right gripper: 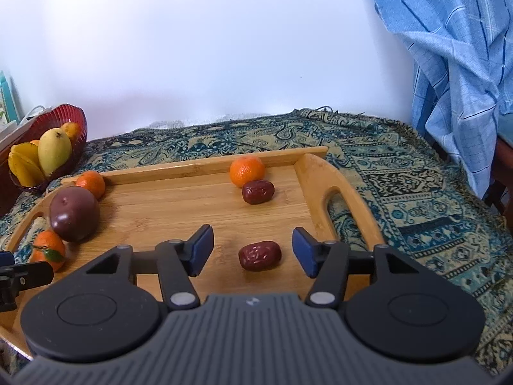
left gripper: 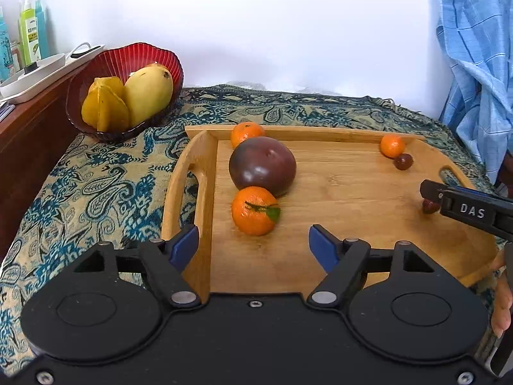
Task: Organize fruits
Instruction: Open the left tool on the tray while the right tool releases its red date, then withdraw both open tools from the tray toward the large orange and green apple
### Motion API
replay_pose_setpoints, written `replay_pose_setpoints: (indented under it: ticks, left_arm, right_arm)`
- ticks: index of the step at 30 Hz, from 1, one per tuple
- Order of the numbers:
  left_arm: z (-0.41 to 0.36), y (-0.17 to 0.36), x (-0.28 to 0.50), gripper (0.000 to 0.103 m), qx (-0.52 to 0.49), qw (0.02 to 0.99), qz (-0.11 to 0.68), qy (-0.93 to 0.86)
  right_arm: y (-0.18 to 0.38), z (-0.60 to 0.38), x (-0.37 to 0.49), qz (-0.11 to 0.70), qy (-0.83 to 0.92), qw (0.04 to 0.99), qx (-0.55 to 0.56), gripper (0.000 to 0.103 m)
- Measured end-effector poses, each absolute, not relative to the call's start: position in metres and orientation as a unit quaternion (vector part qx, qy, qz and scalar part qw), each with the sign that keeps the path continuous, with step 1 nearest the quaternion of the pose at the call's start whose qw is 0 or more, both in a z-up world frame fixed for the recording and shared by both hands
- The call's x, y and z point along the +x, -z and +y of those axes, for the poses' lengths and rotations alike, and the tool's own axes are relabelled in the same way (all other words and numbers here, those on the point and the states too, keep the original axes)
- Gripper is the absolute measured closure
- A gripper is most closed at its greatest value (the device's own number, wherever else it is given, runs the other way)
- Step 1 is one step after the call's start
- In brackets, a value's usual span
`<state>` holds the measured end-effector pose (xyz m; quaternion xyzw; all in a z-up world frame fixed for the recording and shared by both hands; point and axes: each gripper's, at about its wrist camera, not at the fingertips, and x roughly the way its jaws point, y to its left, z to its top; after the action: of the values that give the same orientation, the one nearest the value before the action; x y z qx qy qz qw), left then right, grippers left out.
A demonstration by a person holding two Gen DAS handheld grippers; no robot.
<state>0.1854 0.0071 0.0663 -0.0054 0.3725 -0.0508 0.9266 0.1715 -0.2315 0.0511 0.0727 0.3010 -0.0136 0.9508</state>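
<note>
A wooden tray point(left gripper: 352, 192) point(right gripper: 179, 211) holds three tangerines, a big dark purple fruit point(left gripper: 262, 170) point(right gripper: 74, 213) and two red dates. My left gripper point(left gripper: 253, 240) is open, just short of a tangerine with a leaf point(left gripper: 255, 210). My right gripper point(right gripper: 253, 250) is open with the near date point(right gripper: 259, 255) between its fingers, untouched. The far date point(right gripper: 257, 191) lies by a tangerine point(right gripper: 247, 171). A red bowl point(left gripper: 96, 73) point(right gripper: 80, 128) holds a mango point(left gripper: 147, 94) and a starfruit point(left gripper: 105, 104).
A patterned cloth point(right gripper: 400, 176) covers the table. A blue checked cloth point(right gripper: 449, 64) hangs at the right. A white tray point(left gripper: 38, 73) and bottles point(left gripper: 29, 32) stand on a wooden cabinet at the far left. A white wall is behind.
</note>
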Motion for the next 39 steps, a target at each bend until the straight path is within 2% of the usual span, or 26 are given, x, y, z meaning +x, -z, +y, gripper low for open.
replay_pose_setpoints:
  ticks: [13,23,39]
  left_arm:
    - [0.01,-0.078,0.117,0.018,-0.008,0.931,0.359,0.066]
    - [0.016,-0.079,0.073,0.01,0.001,0.937,0.345,0.062]
    - [0.038,-0.057,0.025,0.008,0.015,0.94,0.336,0.052]
  right_arm:
    - [-0.07,-0.244,0.088,0.26,-0.006,0.963,0.069,0.022]
    - [-0.065,-0.242,0.039,0.267,-0.018,0.96,0.081,0.018]
    - [-0.048,-0.216,-0.036,0.281,-0.035,0.954,0.096,0.016]
